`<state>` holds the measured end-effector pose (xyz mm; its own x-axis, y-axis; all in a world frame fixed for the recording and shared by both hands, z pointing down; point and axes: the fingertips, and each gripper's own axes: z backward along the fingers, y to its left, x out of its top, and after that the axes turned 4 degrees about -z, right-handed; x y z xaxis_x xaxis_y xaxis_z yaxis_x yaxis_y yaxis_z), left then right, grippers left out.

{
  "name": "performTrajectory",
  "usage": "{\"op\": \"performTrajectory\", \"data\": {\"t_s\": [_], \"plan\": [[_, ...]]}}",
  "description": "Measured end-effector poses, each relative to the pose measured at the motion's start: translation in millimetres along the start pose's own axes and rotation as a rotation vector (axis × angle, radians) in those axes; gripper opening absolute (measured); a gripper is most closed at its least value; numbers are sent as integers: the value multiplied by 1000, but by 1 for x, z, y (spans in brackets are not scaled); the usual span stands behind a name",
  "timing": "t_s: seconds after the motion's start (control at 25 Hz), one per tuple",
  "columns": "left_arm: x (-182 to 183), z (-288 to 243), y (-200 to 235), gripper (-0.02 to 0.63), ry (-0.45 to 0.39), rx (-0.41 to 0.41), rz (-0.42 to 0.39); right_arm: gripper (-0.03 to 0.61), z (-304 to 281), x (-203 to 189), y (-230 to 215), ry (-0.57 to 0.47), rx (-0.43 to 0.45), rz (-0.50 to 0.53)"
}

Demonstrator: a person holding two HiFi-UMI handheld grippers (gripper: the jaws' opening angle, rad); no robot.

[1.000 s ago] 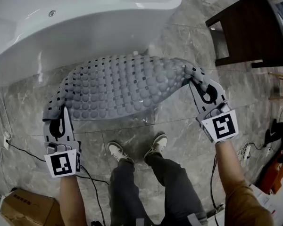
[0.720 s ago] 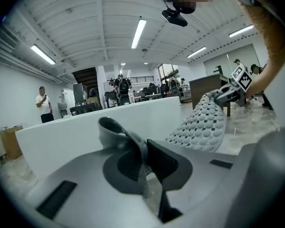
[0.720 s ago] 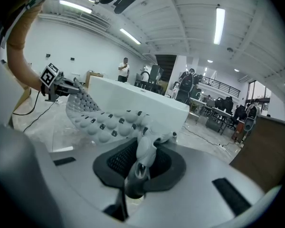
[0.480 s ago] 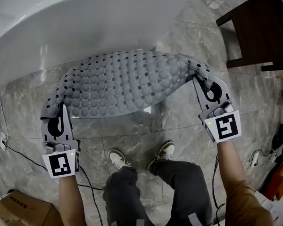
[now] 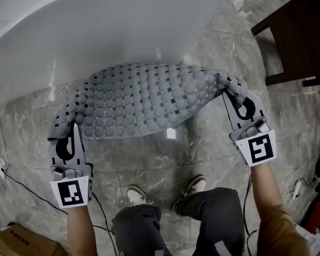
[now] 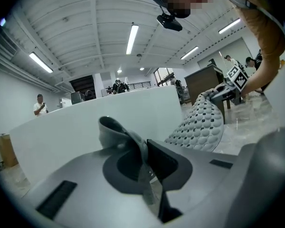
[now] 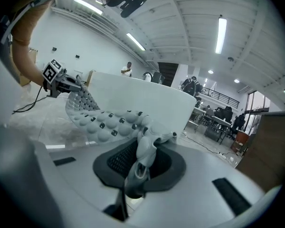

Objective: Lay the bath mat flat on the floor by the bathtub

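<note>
A grey bubbled bath mat [image 5: 141, 100] with small dark holes hangs stretched between my two grippers, sagging in the middle above the marble floor [image 5: 149, 159]. My left gripper [image 5: 64, 134] is shut on the mat's left corner [image 6: 116, 129]. On the right corner [image 7: 149, 139] my right gripper [image 5: 233, 94] is shut. The white bathtub [image 5: 96, 25] lies just beyond the mat, and its wall [image 6: 76, 127] fills the background of the left gripper view. In the right gripper view the mat [image 7: 104, 120] runs off to the left gripper [image 7: 61, 82].
A dark wooden stool [image 5: 298, 31] stands at the upper right beside the tub. The person's shoes [image 5: 194, 185] and legs are below the mat. A black cable [image 5: 21, 188] crosses the floor at left, and a cardboard box [image 5: 18, 244] sits at the bottom left.
Both grippers have lifted and carried the mat a little closer to the tub. The feet have dropped lower in the head view.
</note>
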<state>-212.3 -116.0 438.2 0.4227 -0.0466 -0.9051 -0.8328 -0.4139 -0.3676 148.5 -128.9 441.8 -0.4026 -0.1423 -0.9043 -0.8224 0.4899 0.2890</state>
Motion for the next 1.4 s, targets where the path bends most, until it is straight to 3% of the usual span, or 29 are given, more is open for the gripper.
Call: {"op": "performTrajectory", "data": {"t_s": [0.4,0.96,1.28,1.4], "plan": [[-13,-13,-15,23,-79,-19,-35,49,-9,-18,0,-56,3,62],[-17,-14,-15,23,-76,-19,-89,49,-9,-23,2,-86,-7,105],[-15,-13,-18,23,-120,-4,-134,49,-9,-23,-1,-126,-31,116],[-23,-15,-19,23,-91,1,-109,49,-12,-24,0,-124,-27,127]]}}
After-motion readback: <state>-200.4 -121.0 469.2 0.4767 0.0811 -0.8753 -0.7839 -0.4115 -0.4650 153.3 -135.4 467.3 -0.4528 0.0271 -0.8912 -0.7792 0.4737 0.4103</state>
